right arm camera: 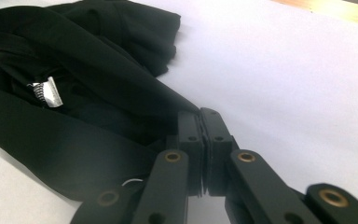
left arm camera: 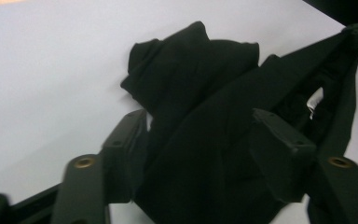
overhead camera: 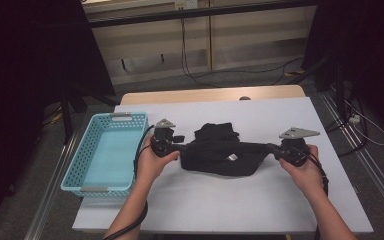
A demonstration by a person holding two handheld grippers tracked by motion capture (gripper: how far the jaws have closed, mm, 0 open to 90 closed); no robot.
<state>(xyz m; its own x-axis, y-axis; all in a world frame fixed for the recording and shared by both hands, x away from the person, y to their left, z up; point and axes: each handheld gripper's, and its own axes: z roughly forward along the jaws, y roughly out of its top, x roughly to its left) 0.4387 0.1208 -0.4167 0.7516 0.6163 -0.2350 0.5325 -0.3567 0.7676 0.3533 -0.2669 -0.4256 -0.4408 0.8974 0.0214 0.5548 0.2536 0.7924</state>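
Black garment (overhead camera: 219,152) is lying on the white table (overhead camera: 260,210), roughly centre, stretched sideways between my two grippers. A bunched lump of it sits at the far side; a small white tag (overhead camera: 232,157) shows near the middle.

Left gripper (overhead camera: 180,142): jaws apart, no clamp. In the left gripper view the cloth (left arm camera: 205,121) runs up between the two jaws, spilling over the inner faces, but the pads are not pressing on it. So it's released, with the fabric lying loose in the gap. Left end of the garment is right at the jaw tips.

Right gripper (overhead camera: 272,150): clenched on the garment's right end. Right gripper view has the jaws closed almost flush, with a thin edge of fabric (right arm camera: 98,107) pinched in at the tips and a taut band running away to the left of that view. Tag (right arm camera: 46,92) is visible there too, well clear of the jaws.

Blue basket (overhead camera: 75,175) sits on the table's left edge, just beside my left hand (overhead camera: 152,160), apart from the garment. Right hand (overhead camera: 305,170) is near the table's right side.
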